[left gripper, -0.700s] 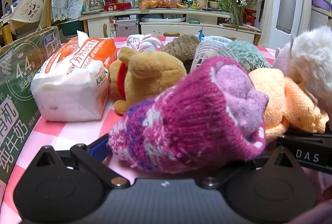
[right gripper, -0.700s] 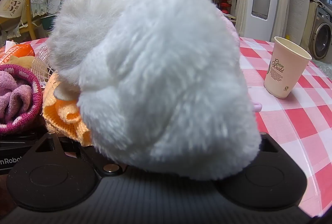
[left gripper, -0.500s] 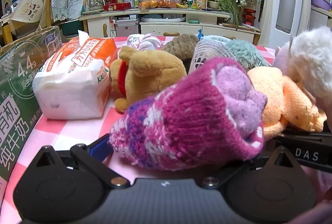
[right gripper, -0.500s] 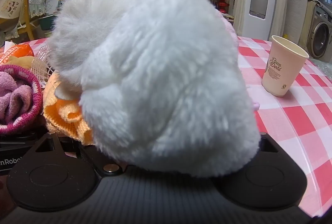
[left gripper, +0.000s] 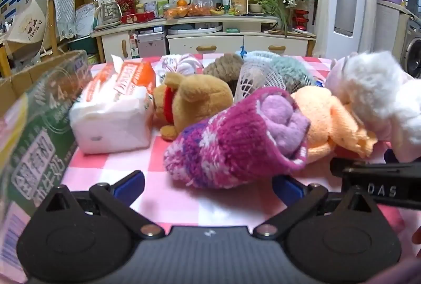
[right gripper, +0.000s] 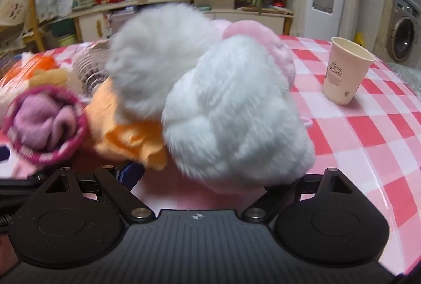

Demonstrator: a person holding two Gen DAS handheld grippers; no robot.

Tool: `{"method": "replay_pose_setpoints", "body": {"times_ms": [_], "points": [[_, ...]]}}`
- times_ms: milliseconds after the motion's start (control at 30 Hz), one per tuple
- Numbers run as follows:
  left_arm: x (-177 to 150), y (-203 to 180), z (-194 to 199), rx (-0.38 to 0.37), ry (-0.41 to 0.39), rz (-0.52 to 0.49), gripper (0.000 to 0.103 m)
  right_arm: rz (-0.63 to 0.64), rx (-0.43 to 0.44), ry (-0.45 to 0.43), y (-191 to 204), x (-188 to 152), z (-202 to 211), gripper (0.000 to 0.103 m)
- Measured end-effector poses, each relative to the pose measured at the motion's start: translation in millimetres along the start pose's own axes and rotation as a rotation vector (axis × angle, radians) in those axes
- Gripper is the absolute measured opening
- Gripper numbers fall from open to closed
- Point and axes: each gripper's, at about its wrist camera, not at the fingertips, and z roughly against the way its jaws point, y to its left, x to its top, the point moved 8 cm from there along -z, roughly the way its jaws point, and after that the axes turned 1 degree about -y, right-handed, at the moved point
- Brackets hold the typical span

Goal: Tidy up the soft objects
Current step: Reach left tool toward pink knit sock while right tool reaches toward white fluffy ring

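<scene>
1. Standing wide apart, the fingers of the left gripper frame the near end of a magenta knitted hat without pressing it; the right gripper is just as wide at the base of a white plush toy, gripping nothing.
2. Sorting looks barely begun: an orange knit piece, a tan teddy bear and more fuzzy items lie heaped together.
3. Beyond them, a tissue pack and a paper cup sit on the pink-checked worktop.
4. Farthest back is a cluttered sideboard.
</scene>
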Motion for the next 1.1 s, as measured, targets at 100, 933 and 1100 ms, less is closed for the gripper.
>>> {"method": "replay_pose_setpoints", "body": {"times_ms": [100,933,1100], "points": [[-1,7,12,-0.008,-0.007,-0.007,0.102,0.017,0.010,-0.011,0,-4,7,0.103],[25,94,90,-0.005,-0.125,0.070,0.102,0.142,0.032,-0.143,3,-8,17,0.103],[26,110,101,0.007,-0.139,0.088,0.102,0.171,0.044,-0.158,2,-12,20,0.103]]}}
